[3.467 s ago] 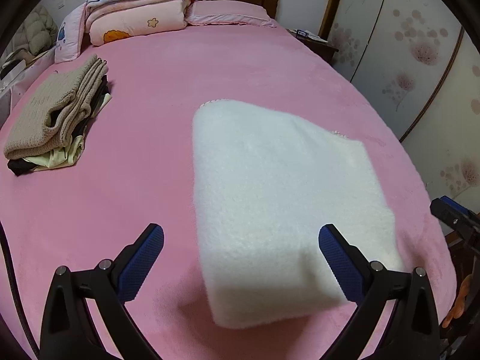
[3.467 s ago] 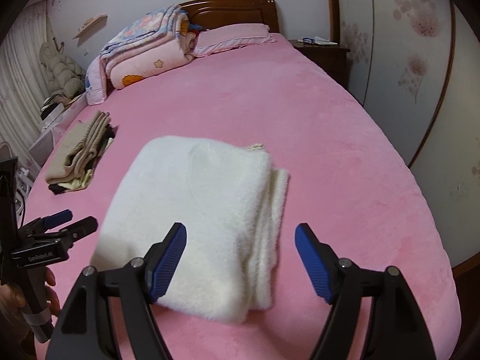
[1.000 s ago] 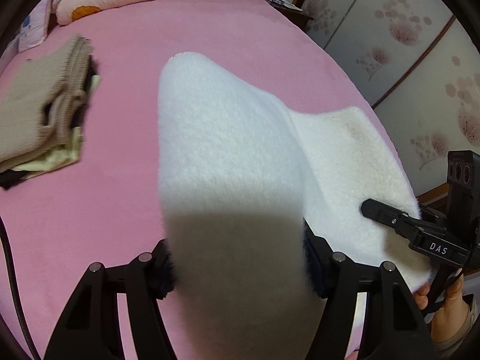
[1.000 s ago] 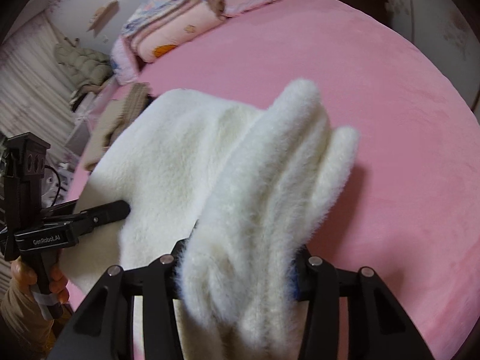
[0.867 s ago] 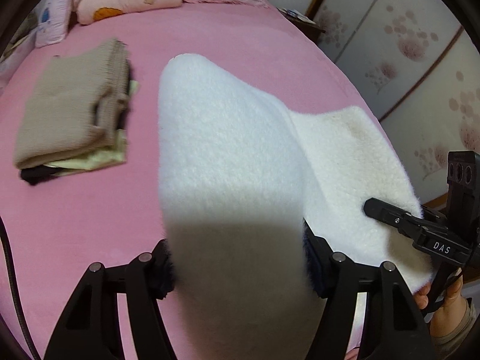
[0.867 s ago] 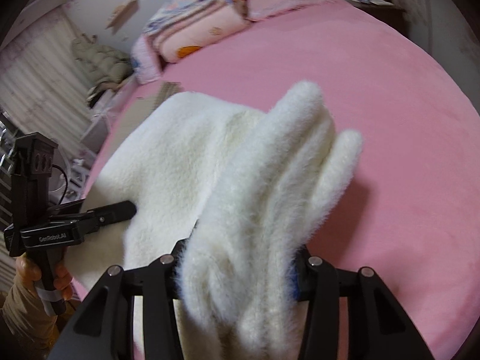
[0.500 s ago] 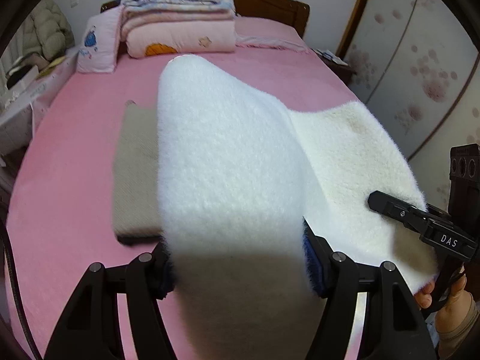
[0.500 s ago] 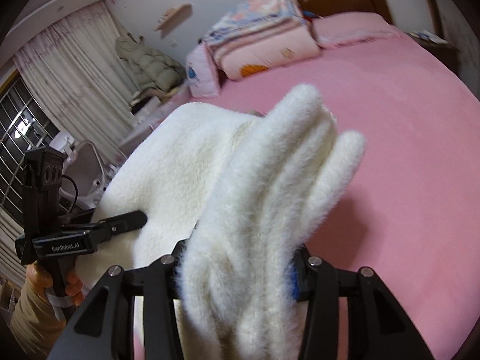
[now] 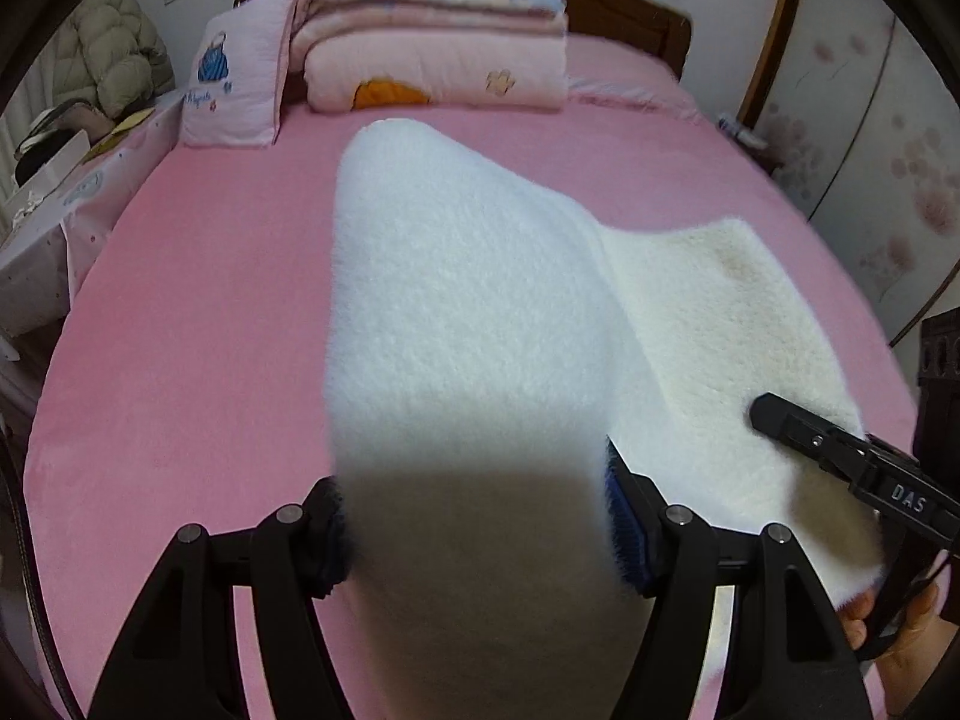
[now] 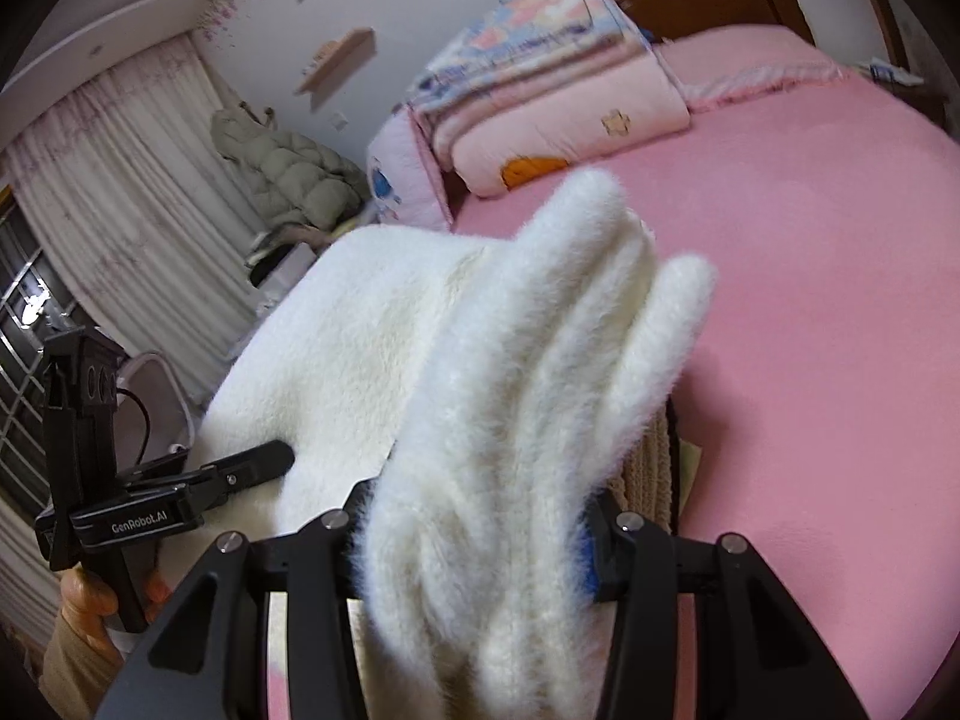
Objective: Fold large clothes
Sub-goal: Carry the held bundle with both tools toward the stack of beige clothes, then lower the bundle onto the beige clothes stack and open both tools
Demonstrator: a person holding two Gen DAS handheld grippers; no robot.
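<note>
The left gripper (image 9: 474, 531) is clamped on one end of the folded white fleece garment (image 9: 480, 312), and the right gripper (image 10: 471, 546) squeezes the other, thicker end. The bundle hangs above the pink bed (image 9: 180, 312). If either grip loosens, the heavy layers may slide out and unfold.

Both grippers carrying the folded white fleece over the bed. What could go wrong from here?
1. The thick folded white fleece garment bulges far past the left gripper and right gripper; layers could slip and the fold open.
2. It hides the beige knitted pile beneath, so it might land off-centre.
</note>
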